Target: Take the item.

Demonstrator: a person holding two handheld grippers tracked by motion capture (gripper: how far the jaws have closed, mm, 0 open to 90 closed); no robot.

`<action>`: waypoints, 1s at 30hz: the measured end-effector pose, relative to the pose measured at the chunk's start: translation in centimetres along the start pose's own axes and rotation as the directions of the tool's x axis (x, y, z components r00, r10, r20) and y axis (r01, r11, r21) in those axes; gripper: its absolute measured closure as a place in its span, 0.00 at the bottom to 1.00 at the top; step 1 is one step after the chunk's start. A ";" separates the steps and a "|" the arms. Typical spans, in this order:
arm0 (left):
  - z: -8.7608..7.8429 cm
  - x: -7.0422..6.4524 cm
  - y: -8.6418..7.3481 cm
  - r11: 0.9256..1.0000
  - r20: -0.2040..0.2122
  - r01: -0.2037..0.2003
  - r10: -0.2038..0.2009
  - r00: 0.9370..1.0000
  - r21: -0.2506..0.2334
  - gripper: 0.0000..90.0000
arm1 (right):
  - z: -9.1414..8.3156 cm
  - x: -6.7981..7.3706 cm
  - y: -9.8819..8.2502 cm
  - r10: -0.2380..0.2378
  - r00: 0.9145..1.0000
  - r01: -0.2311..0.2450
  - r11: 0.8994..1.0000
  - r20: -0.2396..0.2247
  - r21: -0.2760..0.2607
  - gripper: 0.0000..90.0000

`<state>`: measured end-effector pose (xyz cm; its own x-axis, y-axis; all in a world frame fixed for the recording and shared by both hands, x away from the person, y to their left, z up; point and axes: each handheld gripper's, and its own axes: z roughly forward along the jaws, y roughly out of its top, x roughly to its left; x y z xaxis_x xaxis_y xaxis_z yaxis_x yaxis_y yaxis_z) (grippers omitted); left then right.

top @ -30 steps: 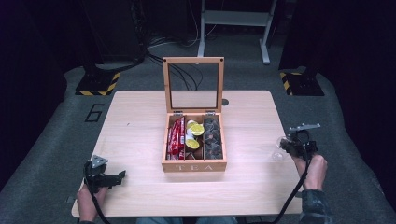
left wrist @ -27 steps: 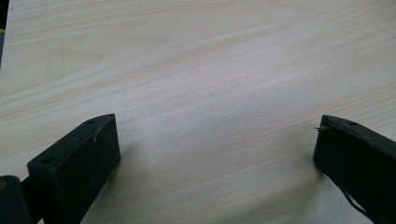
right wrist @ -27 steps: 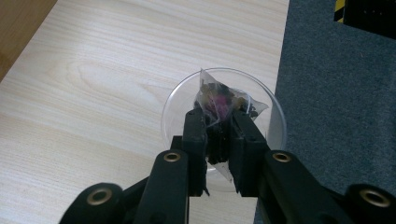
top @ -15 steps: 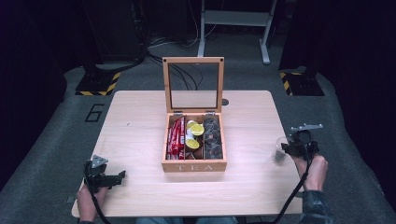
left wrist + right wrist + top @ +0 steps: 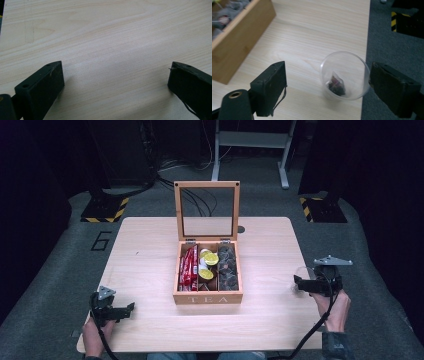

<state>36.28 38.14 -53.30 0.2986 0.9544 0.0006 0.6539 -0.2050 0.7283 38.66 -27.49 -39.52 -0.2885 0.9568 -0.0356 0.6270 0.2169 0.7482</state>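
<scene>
Since the earlier frame the right gripper (image 5: 299,285) has drawn back towards the table's right edge, its jaws having just been opening; they now stand spread, clear of the clear plastic cup (image 5: 345,75). The round, thin-walled cup stands upright at the edge of the pale wood-grain table (image 5: 150,255) and holds a translucent pyramid tea bag (image 5: 336,85) with dark contents. Left gripper (image 5: 115,82): matt black jaws spread over bare board. Wooden tea box (image 5: 207,297): glazed lid raised

Bare tabletop (image 5: 145,260) lies wide on both sides of the tea box (image 5: 207,296); its upright lid (image 5: 206,210) blocks the back, and a clear cup (image 5: 344,75) stands at the right edge.
</scene>
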 end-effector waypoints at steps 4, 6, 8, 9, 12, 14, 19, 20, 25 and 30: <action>-0.1 0.0 0.0 1.000 0.003 -0.007 0.007 1.000 0.011 0.00 | -0.8 1.0 -0.2 -0.002 0.999 0.001 0.999 -0.039 -0.038 0.03; 0.0 0.0 0.0 1.000 -0.002 0.000 0.000 1.000 0.000 0.00 | -1.1 1.9 -0.2 -0.022 0.998 0.020 0.999 -0.052 -0.045 0.00; 0.0 0.0 0.0 1.000 -0.002 0.000 0.000 1.000 0.000 0.00 | -1.5 2.7 -0.3 -0.033 0.997 0.028 0.998 -0.065 -0.064 0.00; 0.0 0.0 0.0 1.000 -0.001 0.000 0.000 1.000 -0.001 0.00 | -1.8 3.2 -0.6 -0.035 0.996 0.028 0.996 -0.083 -0.086 0.00; 0.0 0.0 0.0 1.000 -0.002 0.000 0.000 1.000 -0.001 0.00 | -2.0 4.6 -1.0 -0.053 0.993 0.043 0.995 -0.102 -0.095 0.00; 0.0 0.0 0.0 1.000 -0.002 0.001 -0.001 1.000 -0.001 0.00 | -2.0 5.8 -1.3 -0.085 0.990 0.074 0.992 -0.110 -0.098 0.00; 0.0 0.0 0.0 1.000 -0.002 0.000 0.000 1.000 -0.001 0.00 | -1.6 8.4 -2.0 -0.134 0.982 0.119 0.987 -0.136 -0.107 0.00; 0.0 0.0 0.0 1.000 -0.002 0.000 0.000 1.000 0.000 0.00 | -1.5 8.8 -2.2 -0.141 0.980 0.126 0.986 -0.141 -0.111 0.00; 0.0 0.0 0.0 1.000 -0.002 0.000 0.000 1.000 0.000 0.00 | -0.8 10.5 -3.3 -0.169 0.972 0.151 0.982 -0.163 -0.113 0.00; 0.0 0.0 0.0 1.000 -0.002 0.000 0.000 1.000 0.000 0.00 | 0.6 11.9 -4.6 -0.191 0.964 0.178 0.980 -0.187 -0.085 0.00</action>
<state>36.27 38.14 -53.30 0.2977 0.9546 0.0020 0.6536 -0.2054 0.7284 32.75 -16.95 -43.75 -0.5331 0.8443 -0.0535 0.5017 0.3664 0.7836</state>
